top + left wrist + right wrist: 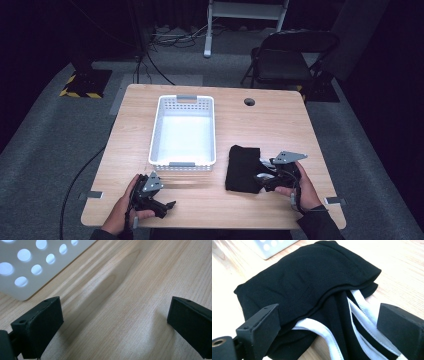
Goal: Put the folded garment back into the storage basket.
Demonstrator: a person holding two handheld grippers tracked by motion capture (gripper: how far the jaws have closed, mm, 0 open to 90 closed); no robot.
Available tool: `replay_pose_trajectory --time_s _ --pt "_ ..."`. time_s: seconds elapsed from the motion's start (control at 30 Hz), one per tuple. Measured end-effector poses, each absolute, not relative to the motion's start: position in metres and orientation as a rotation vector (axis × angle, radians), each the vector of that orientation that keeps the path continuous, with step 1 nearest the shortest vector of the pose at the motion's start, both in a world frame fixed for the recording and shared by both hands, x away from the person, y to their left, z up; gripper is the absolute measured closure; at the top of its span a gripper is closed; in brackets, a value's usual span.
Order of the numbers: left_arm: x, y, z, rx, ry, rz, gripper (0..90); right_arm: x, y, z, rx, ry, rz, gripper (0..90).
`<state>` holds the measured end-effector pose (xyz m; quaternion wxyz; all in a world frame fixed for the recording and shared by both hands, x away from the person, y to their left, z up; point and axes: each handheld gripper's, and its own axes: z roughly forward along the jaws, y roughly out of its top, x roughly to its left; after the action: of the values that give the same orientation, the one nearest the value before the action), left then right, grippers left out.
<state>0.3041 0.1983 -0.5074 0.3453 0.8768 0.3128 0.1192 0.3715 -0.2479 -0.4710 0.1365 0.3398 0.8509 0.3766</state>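
Garment (243, 168), black and folded, lies flat on the bench (270, 120) right in front of the right tongs (263, 176), with the white basket (183, 163) just beyond it toward the left tongs' side. The right tongs are released, jaws spread wide on either side of the near edge of the cloth, not yet closed on it. The left tongs (167, 205) are released too, jaws apart over bare wood, grasping nothing, with a corner of the basket wall just ahead of them.

My reading is that the step in hand is the approach for a grasp: the right tongs are lined up on the garment's edge, and the basket is the likely place for it. The next move calls for pushing the jaws a little farther over the folded layers and closing on all of them together, so the stack lifts as one and does not unfold. The loose white-trimmed straps could slip out or trail if only the top layer is caught.

The right gripper view shows the garment (312, 282) close up: stitched hems, stacked layers, and white trim (359, 312) running out toward the jaws, all of which read as a plain dark patch from the high view. The high view gives how garment, basket and both hands lie on the bench. The left gripper view shows the basket's (30, 267) round holes and the wood grain.
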Motion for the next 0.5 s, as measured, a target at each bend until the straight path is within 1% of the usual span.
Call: replay_pose_trajectory --time_s 0.5 --pt "0.3041 0.1982 -0.5074 2.276 0.813 0.309 0.2 0.3793 -0.2429 -0.4762 0.976 2.48 1.063 5.4"
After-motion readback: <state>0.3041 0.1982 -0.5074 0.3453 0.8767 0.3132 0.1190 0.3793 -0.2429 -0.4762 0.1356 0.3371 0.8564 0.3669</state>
